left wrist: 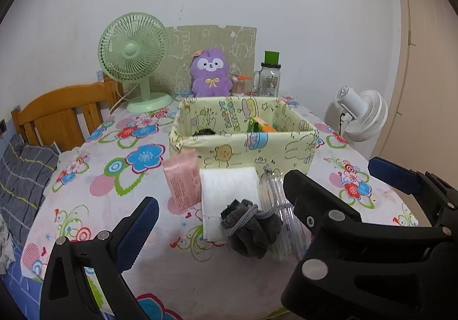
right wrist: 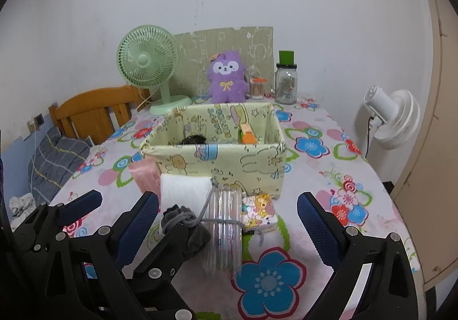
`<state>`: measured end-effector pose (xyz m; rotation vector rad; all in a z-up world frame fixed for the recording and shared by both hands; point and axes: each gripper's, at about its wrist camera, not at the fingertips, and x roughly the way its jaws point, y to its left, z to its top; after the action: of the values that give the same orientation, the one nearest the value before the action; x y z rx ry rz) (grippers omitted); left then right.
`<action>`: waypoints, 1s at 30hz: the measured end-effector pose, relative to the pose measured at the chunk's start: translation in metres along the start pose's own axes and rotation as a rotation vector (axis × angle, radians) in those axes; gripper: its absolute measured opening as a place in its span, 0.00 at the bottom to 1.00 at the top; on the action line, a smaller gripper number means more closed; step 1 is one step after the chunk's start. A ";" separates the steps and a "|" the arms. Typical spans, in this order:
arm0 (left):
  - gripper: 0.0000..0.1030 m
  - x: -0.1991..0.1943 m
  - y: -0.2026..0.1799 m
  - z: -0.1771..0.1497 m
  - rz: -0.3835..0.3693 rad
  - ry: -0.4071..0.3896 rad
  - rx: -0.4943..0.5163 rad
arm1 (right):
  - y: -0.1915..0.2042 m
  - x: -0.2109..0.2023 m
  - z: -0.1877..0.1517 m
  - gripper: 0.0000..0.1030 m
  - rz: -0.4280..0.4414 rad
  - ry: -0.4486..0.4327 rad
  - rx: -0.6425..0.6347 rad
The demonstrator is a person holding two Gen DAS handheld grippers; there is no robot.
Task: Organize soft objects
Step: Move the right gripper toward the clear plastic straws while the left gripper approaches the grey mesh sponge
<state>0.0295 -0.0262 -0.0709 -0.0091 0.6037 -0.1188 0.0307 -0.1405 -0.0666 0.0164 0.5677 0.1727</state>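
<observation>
A yellow fabric box (left wrist: 243, 145) (right wrist: 217, 160) stands mid-table with a dark item (right wrist: 194, 139) and an orange-green toy (right wrist: 247, 135) inside. In front of it lie a pink pack (left wrist: 183, 180), a white folded cloth (left wrist: 229, 194), a grey drawstring pouch (left wrist: 252, 228) (right wrist: 186, 222), a clear plastic bag (right wrist: 224, 228) and a small cartoon-print pack (right wrist: 259, 210). My left gripper (left wrist: 220, 200) is open just short of the pouch. My right gripper (right wrist: 227, 214) is open around the clear bag, not touching. Both are empty.
At the back stand a green fan (left wrist: 134, 59), a purple plush (left wrist: 211, 72), a cotton swab jar (right wrist: 257, 88) and a glass jar (left wrist: 270, 77). A wooden chair (left wrist: 63, 117) is at the left. A white fan (right wrist: 392, 119) stands off the table's right edge.
</observation>
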 end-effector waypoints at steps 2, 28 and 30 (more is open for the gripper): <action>0.97 0.005 0.002 -0.003 0.009 0.011 -0.011 | 0.000 0.006 -0.003 0.94 -0.002 0.016 -0.002; 0.56 0.053 -0.014 -0.020 -0.059 0.105 0.019 | -0.020 0.055 -0.020 0.82 -0.023 0.148 0.064; 0.53 0.051 -0.015 -0.020 -0.057 0.092 0.032 | -0.020 0.056 -0.020 0.82 -0.018 0.148 0.067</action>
<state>0.0583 -0.0467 -0.1153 0.0102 0.6937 -0.1847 0.0693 -0.1510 -0.1148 0.0641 0.7213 0.1374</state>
